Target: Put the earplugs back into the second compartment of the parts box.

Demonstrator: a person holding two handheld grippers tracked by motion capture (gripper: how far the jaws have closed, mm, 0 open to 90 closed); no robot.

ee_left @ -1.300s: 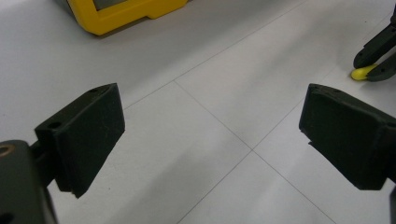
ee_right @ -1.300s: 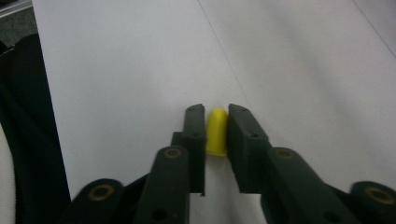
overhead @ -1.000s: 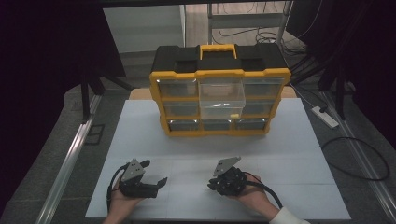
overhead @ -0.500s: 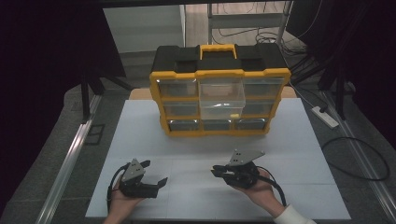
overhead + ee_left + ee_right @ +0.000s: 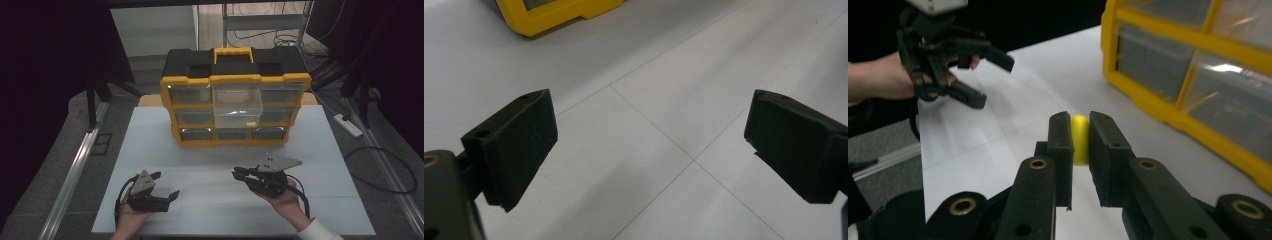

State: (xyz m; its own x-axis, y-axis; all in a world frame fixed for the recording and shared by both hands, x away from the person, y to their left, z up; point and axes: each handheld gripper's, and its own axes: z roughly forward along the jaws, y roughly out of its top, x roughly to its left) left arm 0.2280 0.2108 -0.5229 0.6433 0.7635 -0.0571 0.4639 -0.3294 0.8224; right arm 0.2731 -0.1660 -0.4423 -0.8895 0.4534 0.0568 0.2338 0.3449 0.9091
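A yellow and black drawer organizer [image 5: 235, 80] stands at the back of the white table [image 5: 150, 145]; its top middle clear drawer [image 5: 237, 107] is pulled out. My right gripper [image 5: 236, 173] hovers over the table's front right, pointing left. It is shut on a small yellow piece [image 5: 1079, 136], whose exact shape I cannot make out. The organizer's yellow frame [image 5: 1148, 105] lies just beyond it. My left gripper [image 5: 167, 184] rests at the front left, its jaws open and nothing between them [image 5: 649, 135]. The right gripper view also catches the left gripper [image 5: 990, 82].
A corner of the organizer [image 5: 554, 15] lies ahead of the left gripper. A white power strip [image 5: 347, 125] and a looped cable [image 5: 380, 170] lie on the floor to the right. A metal rail [image 5: 75, 170] runs along the table's left side.
My right gripper has risen off the table and drifted right, still shut on the yellow piece. The left gripper has stayed put.
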